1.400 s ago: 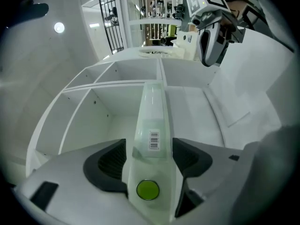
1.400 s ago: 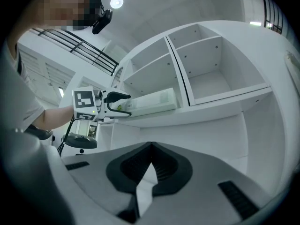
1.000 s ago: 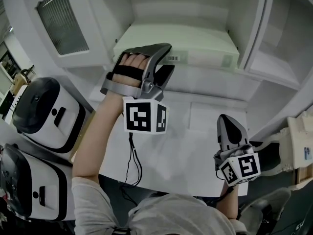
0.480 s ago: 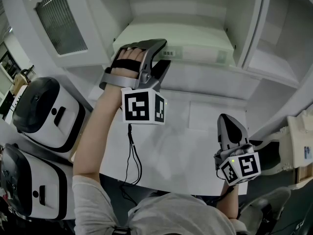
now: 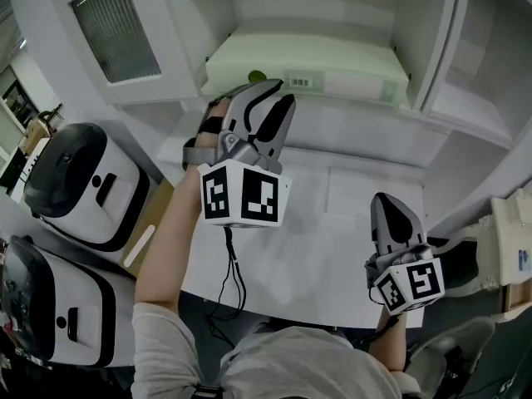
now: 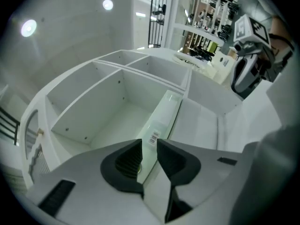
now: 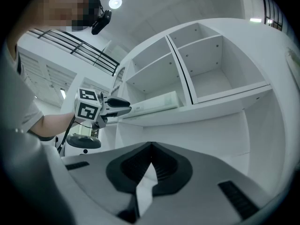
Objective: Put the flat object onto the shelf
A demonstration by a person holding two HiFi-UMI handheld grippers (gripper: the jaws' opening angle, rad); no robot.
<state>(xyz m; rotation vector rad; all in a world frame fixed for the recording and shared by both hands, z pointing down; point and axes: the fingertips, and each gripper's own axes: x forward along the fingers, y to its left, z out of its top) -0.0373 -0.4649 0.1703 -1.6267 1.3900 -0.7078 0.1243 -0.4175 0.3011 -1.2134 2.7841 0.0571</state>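
Nearly closed: left gripper (image 5: 274,91) at front edge of flat box (image 5: 332,61) on shelf (image 5: 374,131)

L side first. The left gripper (image 6: 149,144) jaws have just been closing, and now only a narrow gap is left btwn the pads, w/ nothing clamped. Seen along the jaws, the flat box (image 6: 164,114) lies just beyond the tips. Its barcode label (image 6: 153,138) shows thru the gap, and the pads don't press on it. The marker cube (image 5: 241,194) at the gripper's rear faces up toward the head cam. The box lies flat in the shelf's open compartment (image 6: 117,125), long side along the front lip, barcode end nearest the tips.

The right gripper (image 5: 386,202) sits well apart, low on the R over the white table (image 5: 332,248). Its own view (image 7: 151,146) shows the jaws together w/ nothing in them, and further off the box (image 7: 157,101) resting on the shelf board. Two white appliances (image 5: 75,185) w/ dark lids stand L of the table.
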